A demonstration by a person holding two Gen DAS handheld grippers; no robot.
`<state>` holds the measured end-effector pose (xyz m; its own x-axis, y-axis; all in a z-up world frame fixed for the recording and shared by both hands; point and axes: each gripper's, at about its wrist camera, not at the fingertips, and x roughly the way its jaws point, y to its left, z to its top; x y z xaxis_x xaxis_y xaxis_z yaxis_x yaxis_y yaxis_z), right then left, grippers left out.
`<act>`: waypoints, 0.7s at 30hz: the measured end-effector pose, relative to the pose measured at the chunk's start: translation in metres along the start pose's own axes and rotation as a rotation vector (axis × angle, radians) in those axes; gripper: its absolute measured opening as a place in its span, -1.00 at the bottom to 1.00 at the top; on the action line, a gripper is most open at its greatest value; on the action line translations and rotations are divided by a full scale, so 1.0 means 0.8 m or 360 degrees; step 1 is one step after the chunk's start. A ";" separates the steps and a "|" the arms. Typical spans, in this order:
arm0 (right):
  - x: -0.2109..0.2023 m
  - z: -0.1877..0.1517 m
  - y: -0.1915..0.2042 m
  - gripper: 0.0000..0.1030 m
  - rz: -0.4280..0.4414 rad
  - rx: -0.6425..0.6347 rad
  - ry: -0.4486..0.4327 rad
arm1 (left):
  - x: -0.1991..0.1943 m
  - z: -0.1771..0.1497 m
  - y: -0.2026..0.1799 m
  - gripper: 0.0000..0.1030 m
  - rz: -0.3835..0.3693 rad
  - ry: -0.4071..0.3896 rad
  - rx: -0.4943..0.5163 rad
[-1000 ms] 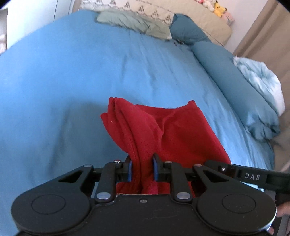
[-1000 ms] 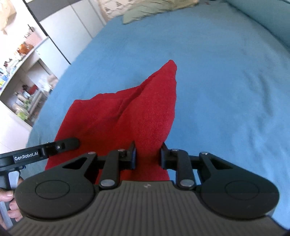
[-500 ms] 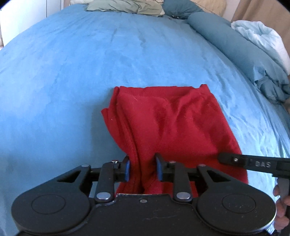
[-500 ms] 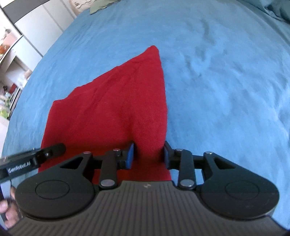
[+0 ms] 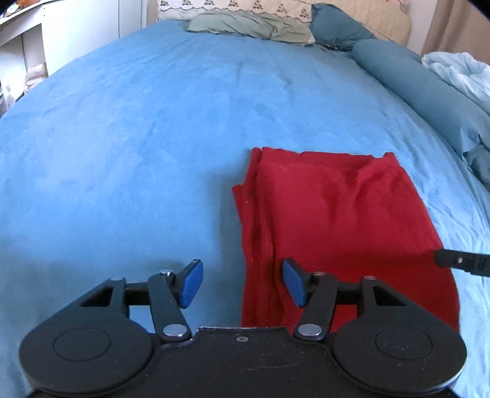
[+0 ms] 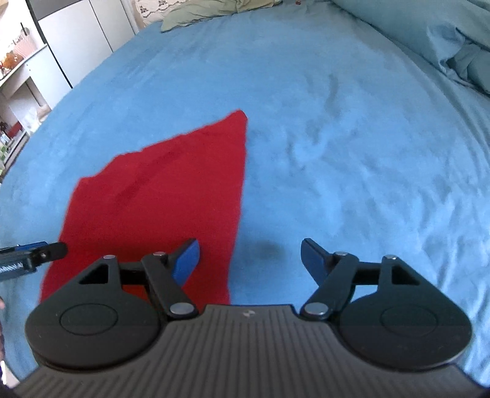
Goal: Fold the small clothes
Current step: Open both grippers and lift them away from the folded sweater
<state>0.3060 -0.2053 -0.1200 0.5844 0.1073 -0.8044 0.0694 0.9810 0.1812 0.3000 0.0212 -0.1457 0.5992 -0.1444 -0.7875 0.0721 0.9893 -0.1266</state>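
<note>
You've laid the red cloth [image 5: 337, 226] flat on the bed [image 5: 137, 137], both grippers' [image 5: 242, 281] [image 6: 249, 260] fingers opening apart, gripping nothing, so the fold can settle.

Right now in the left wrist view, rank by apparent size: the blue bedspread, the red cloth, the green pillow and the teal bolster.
1. Blue bedspread, by far the largest.
2. Red cloth, though it lies nearest the camera.
3. Teal bolster.
4. Green pillow, farthest away, so its true size against the bolster is unsure.
</note>
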 end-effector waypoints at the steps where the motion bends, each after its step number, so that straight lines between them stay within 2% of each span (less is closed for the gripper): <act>1: 0.006 -0.007 -0.003 0.75 0.0000 -0.0017 -0.0014 | 0.004 -0.005 0.000 0.27 -0.0004 -0.0016 0.0011; 5: 0.015 -0.028 -0.012 0.88 0.0018 -0.0055 -0.0133 | 0.010 -0.015 0.007 0.29 -0.0025 -0.0114 0.0054; 10: 0.002 -0.041 -0.015 0.90 0.0048 -0.0069 -0.0274 | 0.002 -0.014 0.008 0.28 -0.0030 -0.0191 0.0118; 13: -0.030 -0.043 -0.009 0.90 0.0074 -0.0070 -0.0362 | -0.034 -0.006 0.000 0.22 0.0022 -0.0270 0.0163; 16: -0.092 -0.044 0.008 0.90 0.0050 -0.0092 -0.0432 | -0.096 0.004 -0.011 0.23 0.0038 -0.0318 0.0160; 18: -0.141 -0.047 0.024 0.92 0.0023 -0.0103 -0.0444 | -0.150 0.007 -0.019 0.35 0.0024 -0.0344 0.0139; 20: -0.194 -0.052 0.037 1.00 0.0053 -0.0096 -0.0456 | -0.201 0.006 -0.030 0.84 0.0050 -0.0369 0.0132; 21: -0.223 -0.057 0.044 1.00 0.0052 -0.0081 -0.0464 | -0.231 0.002 -0.036 0.97 0.0070 -0.0394 0.0136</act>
<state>0.1669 -0.1826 0.0040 0.7937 0.0954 -0.6007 0.0102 0.9854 0.1700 0.1884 0.0191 0.0048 0.7791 -0.1025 -0.6184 0.1023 0.9941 -0.0359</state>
